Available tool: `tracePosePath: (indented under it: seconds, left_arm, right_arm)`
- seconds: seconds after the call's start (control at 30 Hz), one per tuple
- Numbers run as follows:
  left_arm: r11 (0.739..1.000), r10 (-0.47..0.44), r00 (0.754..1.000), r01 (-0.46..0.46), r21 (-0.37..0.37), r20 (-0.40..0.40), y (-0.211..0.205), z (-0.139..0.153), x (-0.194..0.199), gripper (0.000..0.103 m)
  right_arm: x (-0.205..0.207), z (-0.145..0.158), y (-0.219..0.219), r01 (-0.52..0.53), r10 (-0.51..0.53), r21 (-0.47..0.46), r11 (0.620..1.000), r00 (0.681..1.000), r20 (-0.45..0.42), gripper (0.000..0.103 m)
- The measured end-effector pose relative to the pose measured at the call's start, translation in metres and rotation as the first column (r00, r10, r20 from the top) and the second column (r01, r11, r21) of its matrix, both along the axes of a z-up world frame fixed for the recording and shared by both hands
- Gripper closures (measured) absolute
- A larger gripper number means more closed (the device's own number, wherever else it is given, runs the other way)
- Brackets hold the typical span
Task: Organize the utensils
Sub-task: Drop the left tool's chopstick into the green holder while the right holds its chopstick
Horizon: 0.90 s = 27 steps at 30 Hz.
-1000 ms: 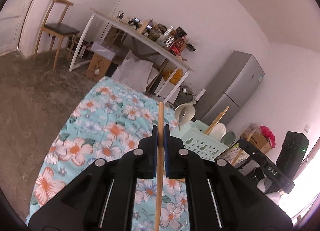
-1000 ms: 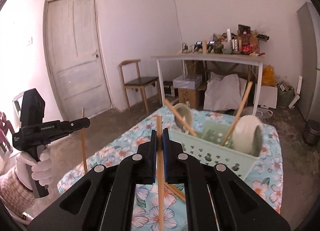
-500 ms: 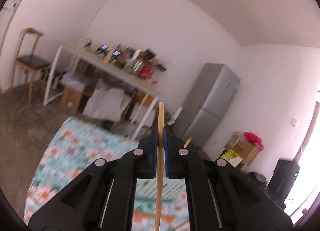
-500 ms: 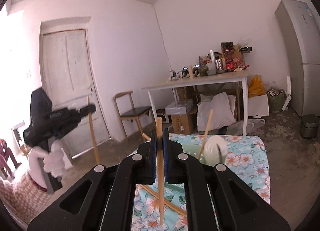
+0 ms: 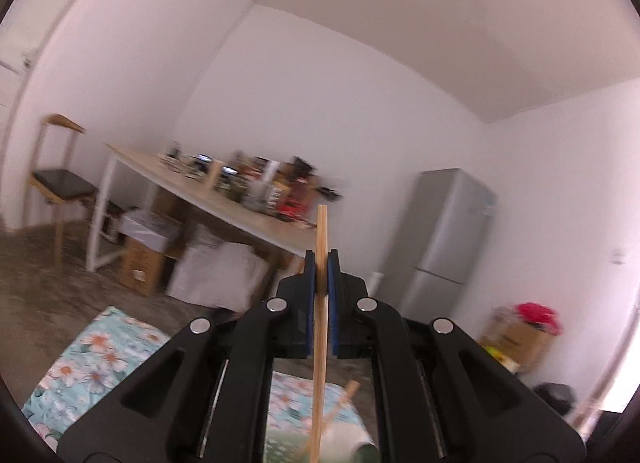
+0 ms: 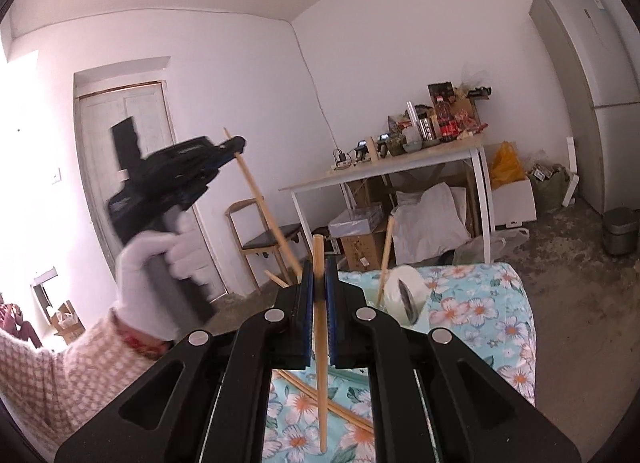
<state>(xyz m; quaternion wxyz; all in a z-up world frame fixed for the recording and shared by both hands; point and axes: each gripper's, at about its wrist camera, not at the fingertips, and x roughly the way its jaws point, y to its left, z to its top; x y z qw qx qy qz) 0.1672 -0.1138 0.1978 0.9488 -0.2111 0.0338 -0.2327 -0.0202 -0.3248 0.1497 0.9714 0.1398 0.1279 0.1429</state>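
Chopsticks of pale wood are in both grippers. Left gripper [image 5: 321, 263] pinches one thin wooden chopstick [image 5: 320, 343] upright — right gripper [image 6: 319, 271] pinches another wooden stick [image 6: 320, 363] above the floral tablecloth [image 6: 480, 311].

We see both wrist views looking level along their fingers [image 5: 310, 303] across the room, sharing the cluttered bench [image 6: 384, 173] and fridge [image 5: 444, 239].

Floral cloth [image 6: 484, 311] carries loose chopsticks [image 6: 344, 413], basket
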Motion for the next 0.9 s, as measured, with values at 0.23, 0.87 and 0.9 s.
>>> tracePosePath:
  seconds: [0.23, 0.87, 0.9]
  left_arm:
    - [0.994, 0.106, 0.991, -0.105, 0.016, -0.079, -0.036, -0.025, 0.026, 0.098]
    - [0.985, 0.141, 0.990, -0.138, 0.102, -0.025, -0.045, -0.030, 0.005, 0.071]
    - [0.986, 0.135, 0.991, -0.132, 0.102, -0.025, -0.042, -0.029, 0.001, 0.069]
  right_arm:
    - [-0.007, -0.009, -0.024, 0.027, -0.027, 0.031, 0.999, 1.000, -0.011, 0.097]
    - [-0.018, -0.010, -0.032, 0.038, -0.037, 0.044, 0.998, 0.999, -0.020, 0.097]
    - [-0.018, -0.009, -0.031, 0.037, -0.036, 0.041, 0.998, 0.999, -0.018, 0.097]
